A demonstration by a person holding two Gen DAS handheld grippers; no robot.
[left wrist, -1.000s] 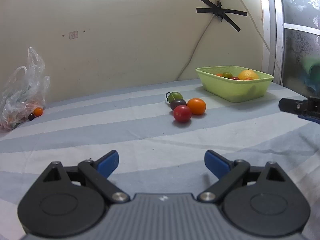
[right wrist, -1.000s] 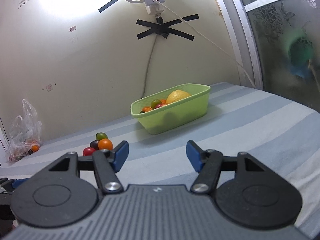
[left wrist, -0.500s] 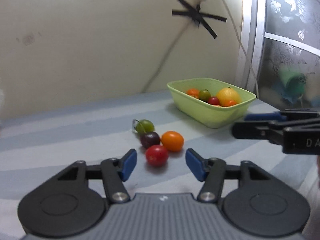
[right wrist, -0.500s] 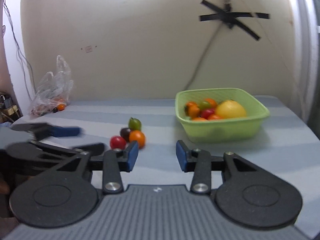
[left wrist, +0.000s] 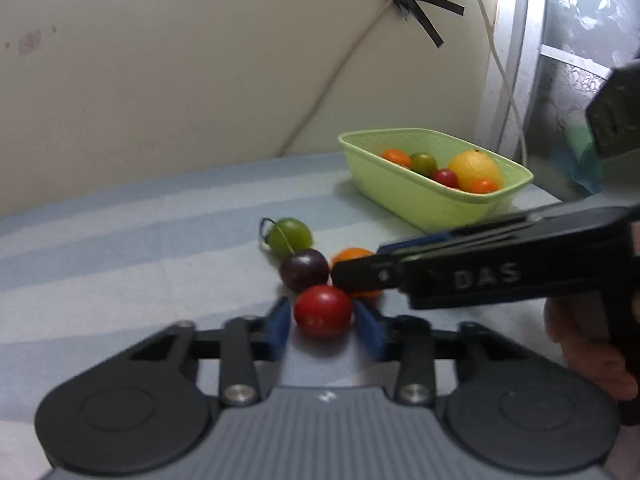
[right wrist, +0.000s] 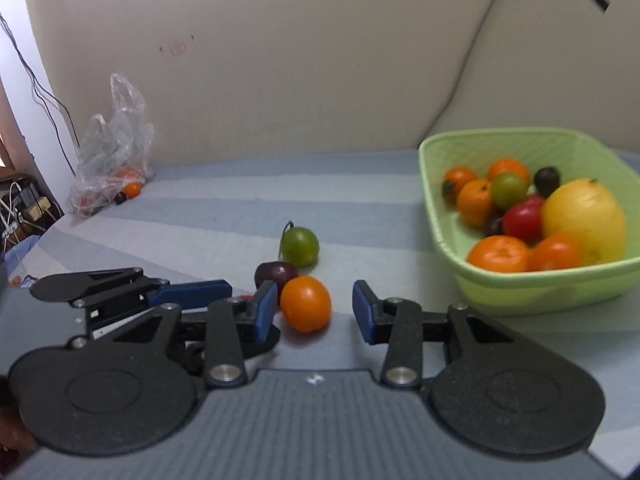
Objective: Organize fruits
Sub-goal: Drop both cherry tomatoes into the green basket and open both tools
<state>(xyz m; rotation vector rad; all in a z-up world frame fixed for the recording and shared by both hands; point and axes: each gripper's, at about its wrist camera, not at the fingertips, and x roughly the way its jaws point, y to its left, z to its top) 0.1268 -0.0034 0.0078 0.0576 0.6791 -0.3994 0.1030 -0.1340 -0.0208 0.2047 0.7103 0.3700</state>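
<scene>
Holding oranges, tomatoes, lemon – green basket point(right wrist: 440, 216); left hand-held gripper point(left wrist: 323, 322) clamping red tomato point(left wrist: 322, 311), right point(right wrist: 315, 312) apart.

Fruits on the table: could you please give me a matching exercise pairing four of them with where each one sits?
1. red tomato
2. orange tomato
3. green tomato
4. lemon

A. in the green basket
B. between the pads of the right gripper
C. between the pads of the left gripper
D. loose, beyond both grippers

Pairs: 1-C, 2-B, 3-D, 4-A. Both pairs of jaws have just been closing.

Cream wall point(left wrist: 180, 80) behind blue-striped tabletop point(right wrist: 224, 216)
</scene>
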